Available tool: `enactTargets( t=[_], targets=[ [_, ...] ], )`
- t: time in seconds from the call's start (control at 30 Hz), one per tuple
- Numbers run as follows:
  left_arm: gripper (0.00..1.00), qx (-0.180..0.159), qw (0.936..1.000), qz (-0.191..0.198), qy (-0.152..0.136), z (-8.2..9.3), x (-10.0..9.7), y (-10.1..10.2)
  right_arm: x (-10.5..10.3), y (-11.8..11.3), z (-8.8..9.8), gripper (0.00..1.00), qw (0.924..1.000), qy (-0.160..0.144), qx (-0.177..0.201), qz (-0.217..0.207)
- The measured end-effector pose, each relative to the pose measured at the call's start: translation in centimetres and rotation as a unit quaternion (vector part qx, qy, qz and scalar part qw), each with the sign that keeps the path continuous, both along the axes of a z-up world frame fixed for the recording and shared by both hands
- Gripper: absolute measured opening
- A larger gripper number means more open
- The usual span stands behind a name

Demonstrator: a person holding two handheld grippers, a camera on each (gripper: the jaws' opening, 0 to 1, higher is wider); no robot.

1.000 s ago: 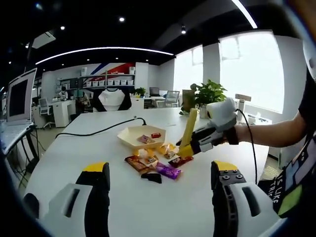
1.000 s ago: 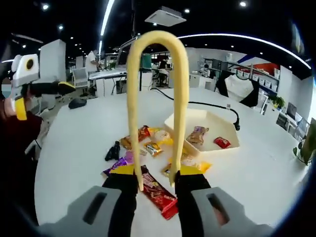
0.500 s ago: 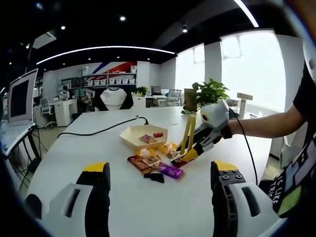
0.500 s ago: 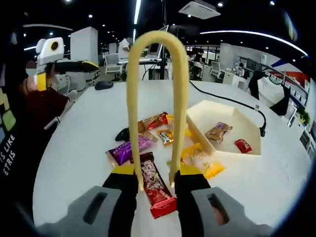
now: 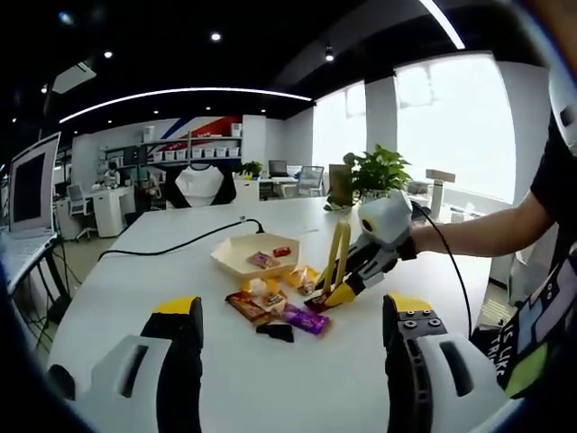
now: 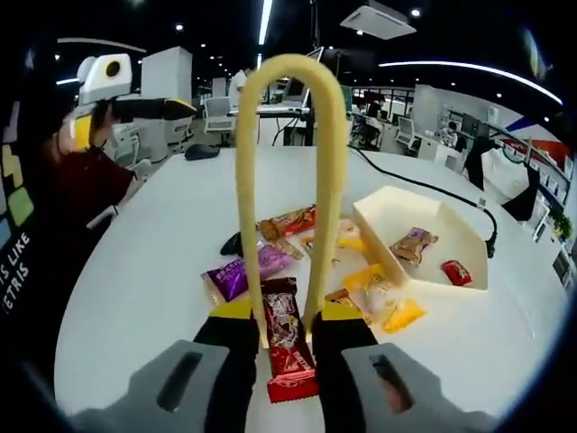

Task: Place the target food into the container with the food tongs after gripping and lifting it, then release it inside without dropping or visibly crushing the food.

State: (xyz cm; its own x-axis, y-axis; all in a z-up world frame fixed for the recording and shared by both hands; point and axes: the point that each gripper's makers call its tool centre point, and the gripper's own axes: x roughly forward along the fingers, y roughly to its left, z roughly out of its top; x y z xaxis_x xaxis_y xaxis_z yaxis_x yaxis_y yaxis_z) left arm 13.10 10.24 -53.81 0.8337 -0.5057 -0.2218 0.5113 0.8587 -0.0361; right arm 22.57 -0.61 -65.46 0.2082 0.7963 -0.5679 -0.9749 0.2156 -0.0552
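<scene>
My right gripper (image 6: 284, 317) is shut on yellow food tongs (image 6: 325, 171); their two arms rise from the jaws and join in a bend at the top. The tongs' lower ends straddle a red-brown snack bar (image 6: 287, 347) lying on the white table (image 6: 144, 280). In the left gripper view the right gripper (image 5: 340, 289) holds the tongs (image 5: 341, 245) low over the snack pile (image 5: 275, 302). A cream tray (image 6: 389, 209) holds a brown packet (image 6: 413, 242) and a red packet (image 6: 455, 271). My left gripper (image 5: 293, 305) is open and holds nothing.
Loose around the bar lie a purple packet (image 6: 239, 275), an orange packet (image 6: 288, 221), yellow packets (image 6: 392, 311) and a small black item (image 6: 233, 244). A black cable (image 5: 171, 245) crosses the table behind the tray (image 5: 236, 253). A person's arm (image 5: 487, 234) reaches in from the right.
The right gripper has lowered the tongs to the snack pile, and the red-brown bar now lies between the tongs' ends. The tongs' arms stand slightly closer together. The left gripper stays open.
</scene>
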Motion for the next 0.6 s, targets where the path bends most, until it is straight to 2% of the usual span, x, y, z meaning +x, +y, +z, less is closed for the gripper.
enactTargets(
  t=[0.13, 0.27, 0.3, 0.33, 0.37, 0.53, 0.57, 0.6],
  targets=[
    [0.87, 0.003, 1.0000, -0.001, 0.003, -0.3, -0.1, 0.0, -0.1, -0.1, 0.0, 0.19, 1.0000, -0.003, -0.002, -0.002],
    [0.87, 0.002, 1.0000, 0.002, 0.006, -0.4, -0.2, 0.2, -0.2, 0.0, 0.6, 0.19, 0.9998, 0.002, 0.016, -0.013],
    [0.87, 0.002, 1.0000, 0.003, 0.007, -0.5, -0.2, 0.2, 0.2, 0.1, 1.1, 0.19, 0.9991, 0.005, 0.028, -0.033],
    [0.87, 0.002, 1.0000, 0.003, 0.007, -0.5, -0.2, 0.3, -0.1, 0.2, 1.3, 0.19, 0.9986, 0.024, 0.035, -0.032],
    [0.87, 0.001, 1.0000, 0.003, 0.008, -0.6, -0.2, 0.3, 0.0, 0.3, 1.6, 0.19, 0.9982, 0.024, 0.042, -0.036],
    [0.87, 0.001, 1.0000, 0.002, 0.007, -0.5, -0.3, 0.2, 0.5, 0.3, 3.1, 0.19, 0.9982, -0.006, 0.039, -0.045],
    [0.87, 0.001, 1.0000, 0.002, 0.005, -0.4, -0.3, 0.2, 1.2, 0.1, 3.4, 0.19, 0.9971, -0.019, 0.032, -0.066],
    [0.87, 0.001, 1.0000, 0.002, 0.005, -0.4, -0.3, 0.2, 1.3, 0.0, 3.4, 0.19, 0.9967, -0.018, 0.027, -0.074]
  ],
)
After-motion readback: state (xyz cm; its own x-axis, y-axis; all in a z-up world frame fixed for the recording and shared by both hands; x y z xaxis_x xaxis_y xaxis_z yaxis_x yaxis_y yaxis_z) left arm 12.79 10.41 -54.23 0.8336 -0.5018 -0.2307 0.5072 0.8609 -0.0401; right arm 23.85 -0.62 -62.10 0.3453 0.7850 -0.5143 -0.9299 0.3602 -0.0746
